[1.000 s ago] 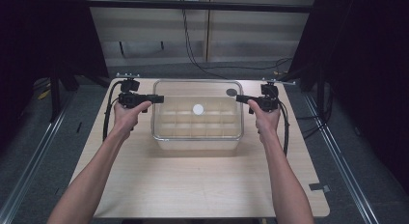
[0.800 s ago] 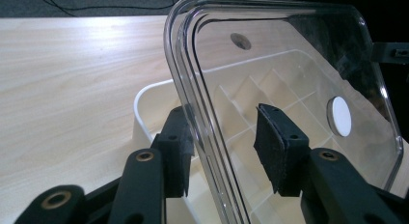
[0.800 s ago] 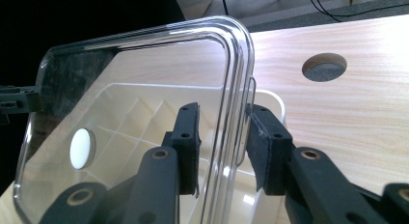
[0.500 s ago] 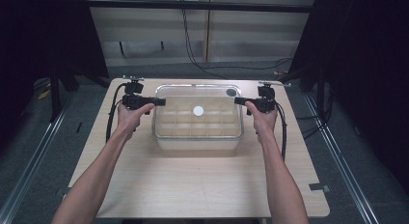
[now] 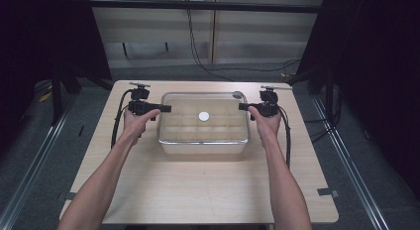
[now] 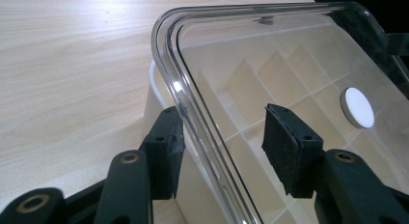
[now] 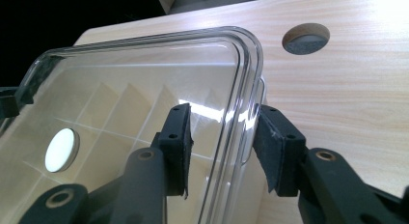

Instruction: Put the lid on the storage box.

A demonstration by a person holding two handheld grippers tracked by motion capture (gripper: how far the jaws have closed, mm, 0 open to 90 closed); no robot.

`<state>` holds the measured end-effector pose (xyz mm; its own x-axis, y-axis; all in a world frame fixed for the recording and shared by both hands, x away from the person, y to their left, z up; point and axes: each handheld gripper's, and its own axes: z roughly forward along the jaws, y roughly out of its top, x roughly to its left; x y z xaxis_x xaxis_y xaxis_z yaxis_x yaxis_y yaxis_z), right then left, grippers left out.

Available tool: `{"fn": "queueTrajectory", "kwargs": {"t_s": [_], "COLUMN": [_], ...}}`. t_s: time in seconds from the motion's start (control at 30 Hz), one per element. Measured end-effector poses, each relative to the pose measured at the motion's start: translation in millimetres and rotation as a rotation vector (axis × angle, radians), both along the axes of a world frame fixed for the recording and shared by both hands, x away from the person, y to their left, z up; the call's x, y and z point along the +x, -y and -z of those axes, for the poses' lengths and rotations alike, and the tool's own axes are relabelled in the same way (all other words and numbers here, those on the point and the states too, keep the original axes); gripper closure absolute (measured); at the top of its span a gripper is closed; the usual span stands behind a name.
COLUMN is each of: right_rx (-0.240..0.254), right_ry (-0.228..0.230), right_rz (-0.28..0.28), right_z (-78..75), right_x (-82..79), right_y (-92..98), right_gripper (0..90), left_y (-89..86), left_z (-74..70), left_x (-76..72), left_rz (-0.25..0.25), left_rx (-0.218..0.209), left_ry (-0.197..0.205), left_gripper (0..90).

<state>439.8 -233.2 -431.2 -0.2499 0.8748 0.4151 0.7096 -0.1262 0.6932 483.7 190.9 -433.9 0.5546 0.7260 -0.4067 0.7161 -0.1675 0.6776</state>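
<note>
The clear lidded box (image 5: 203, 122) sits on the wooden table (image 5: 198, 190), toward its far half, long sides running left to right; take it as the reference. Its transparent lid (image 6: 270, 55) is on, with a white round disc (image 5: 203, 116) near the lid's centre and a grid of dividers visible beneath. Your left gripper (image 5: 163, 109) is at the box's left short edge, toward the far corner. In the left gripper view the jaws are spread and straddle the lid rim: one pad (image 6: 166, 151) sits outside, beside the box's white wall, the other pad (image 6: 284, 147) lies over the lid, with a gap on each side, so nothing is pinched. Your right gripper (image 5: 244, 107) is at the box's right short edge, likewise toward the far corner. In the right gripper view its jaws are also parted around the lid rim, inner pad (image 7: 177, 142) over the lid, outer pad (image 7: 272, 147) just beside the rim; contact cannot be confirmed, and it is not clamped. A round hole (image 7: 306, 38) in the table lies beyond the box's far right corner. Each hand (image 5: 136, 122) wraps its gripper body just outside the box ends.
</note>
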Motion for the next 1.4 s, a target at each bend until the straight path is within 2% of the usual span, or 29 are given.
{"fn": "queueTrajectory", "kwargs": {"t_s": [0.27,0.47,0.83,0.97,1.07,1.13,1.2,1.3,1.4], "right_rx": [-0.022,-0.016,-0.014,-0.018,-0.070,-0.073,-0.049,-0.045,-0.034], "right_ry": [-0.021,-0.044,-0.040,-0.034,-0.014,-0.012,0.001,0.020,0.045], "right_rz": [0.017,0.036,0.036,0.038,0.043,0.037,0.027,0.018,0.010], "right_z": [7.4,12.8,14.2,14.6,11.6,11.5,9.0,3.3,-3.1], "right_x": [1.2,2.7,3.0,3.0,1.7,1.3,-0.7,-3.9,-9.3], "right_y": [-2.1,-3.6,-3.6,-3.6,-6.6,-6.9,-4.7,-2.6,0.0], "right_gripper": [58.2,57.1,55.9,54.5,54.3,52.7,49.1,42.8,37.9], "left_y": [-2.0,-2.4,-3.6,-5.7,-8.4,-8.0,-7.4,-7.3,-7.1], "left_z": [8.1,10.8,12.4,11.3,11.0,12.4,12.3,10.0,3.5], "left_x": [-2.2,-2.8,-4.4,-5.7,-5.1,-5.4,-7.0,-9.5,-16.5], "left_rz": [-0.003,-0.004,-0.010,-0.029,-0.043,-0.042,-0.035,-0.024,-0.004], "left_rx": [0.010,0.005,-0.006,-0.003,-0.029,-0.022,-0.012,-0.009,0.015], "left_ry": [-0.011,-0.022,-0.014,-0.008,-0.023,-0.028,-0.029,-0.013,0.015], "left_gripper": [50.4,50.5,50.3,48.7,46.4,45.5,41.1,37.8,34.9]}}
